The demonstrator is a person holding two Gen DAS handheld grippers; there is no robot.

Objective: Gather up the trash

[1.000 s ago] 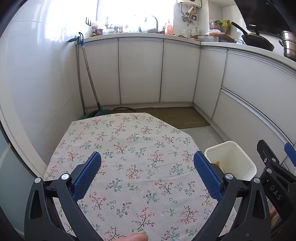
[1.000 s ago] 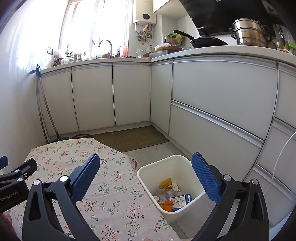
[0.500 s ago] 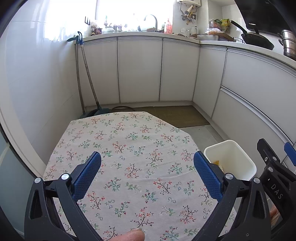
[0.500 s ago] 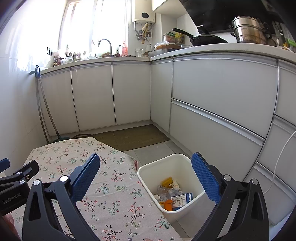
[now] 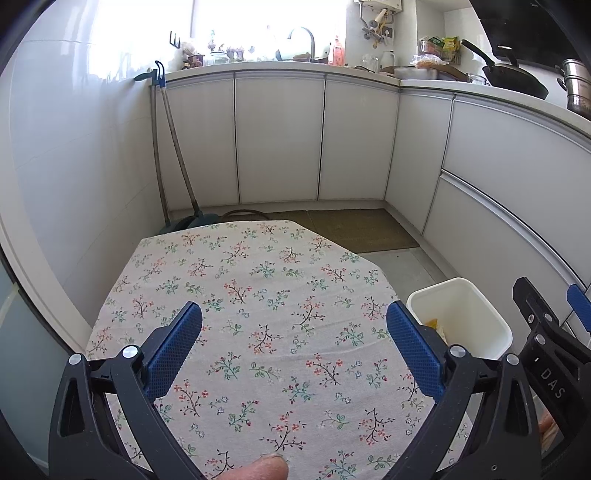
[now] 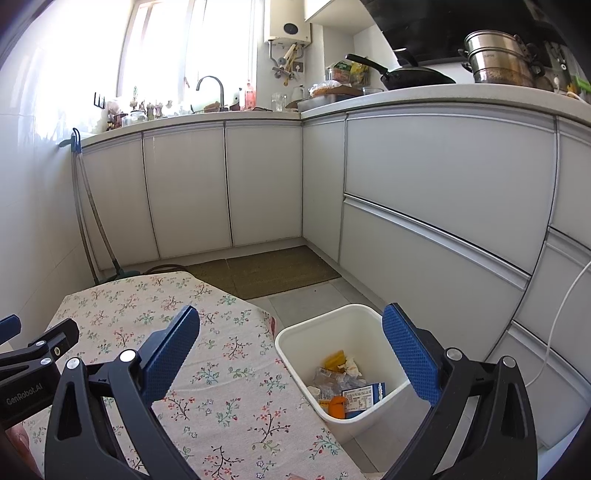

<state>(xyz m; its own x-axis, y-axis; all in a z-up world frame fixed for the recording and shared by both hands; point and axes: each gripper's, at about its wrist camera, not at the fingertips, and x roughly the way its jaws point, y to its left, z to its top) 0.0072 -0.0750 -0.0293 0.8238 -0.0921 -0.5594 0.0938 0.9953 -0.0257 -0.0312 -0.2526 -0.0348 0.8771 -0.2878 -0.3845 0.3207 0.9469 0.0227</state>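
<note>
Hovering empty with jaws spread, the left gripper (image 5: 293,332) and right gripper (image 6: 290,338) face light, crumply trash (image 6: 341,387) already binned, best pinched by loose edges.

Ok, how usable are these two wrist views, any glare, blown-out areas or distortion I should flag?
Left wrist view: the window is blown out to white, with glare washing down the left wall; strong fisheye bends the cabinets, and the corners are vignetted black. Right wrist view: the window is overexposed too, but the white bin and its trash are evenly lit and sharp.
</note>
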